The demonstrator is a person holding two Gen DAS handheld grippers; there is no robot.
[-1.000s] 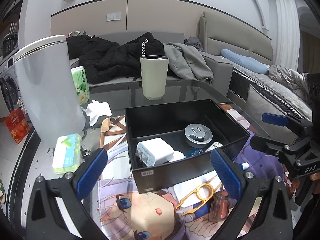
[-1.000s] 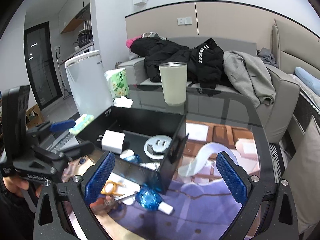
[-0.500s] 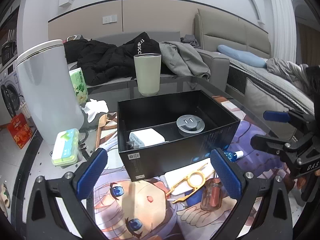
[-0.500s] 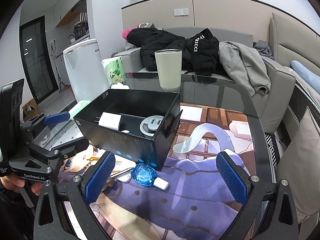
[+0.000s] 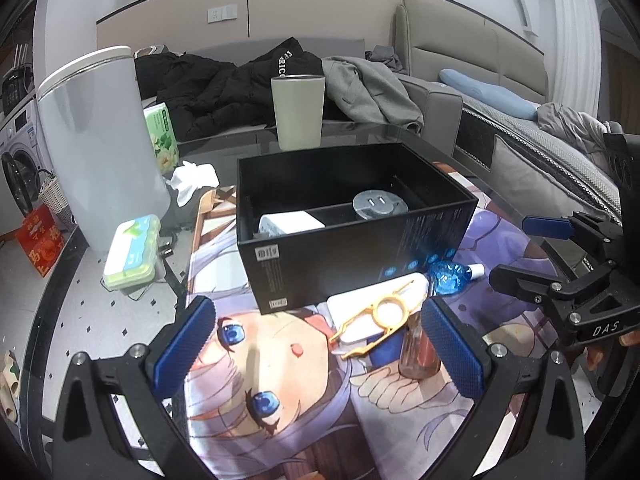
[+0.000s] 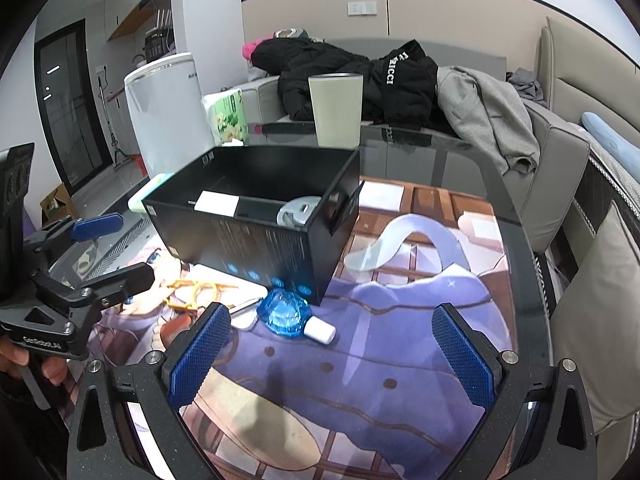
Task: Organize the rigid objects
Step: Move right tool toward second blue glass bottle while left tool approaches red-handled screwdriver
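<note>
We see the glass table (image 5: 100,320) under an anime-print mat (image 6: 400,320), with the black box (image 5: 360,256) on it — a white charger (image 5: 292,222) and grey round plug (image 5: 378,204) inside. Just before the box lie a gold tool (image 5: 380,312) and blue bottle (image 6: 286,314). Our left gripper (image 5: 320,344) and right gripper (image 6: 332,352) hang wide apart — both empty.

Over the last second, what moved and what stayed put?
Both hand-held grippers backed away from the black open-top box and dropped lower, so less of its inside shows. Left hand-held gripper and right hand-held gripper stayed open, holding nothing. The white charger block and grey round plug stayed in the box; the blue faceted bottle and gold ring tool stayed on the mat.
</note>
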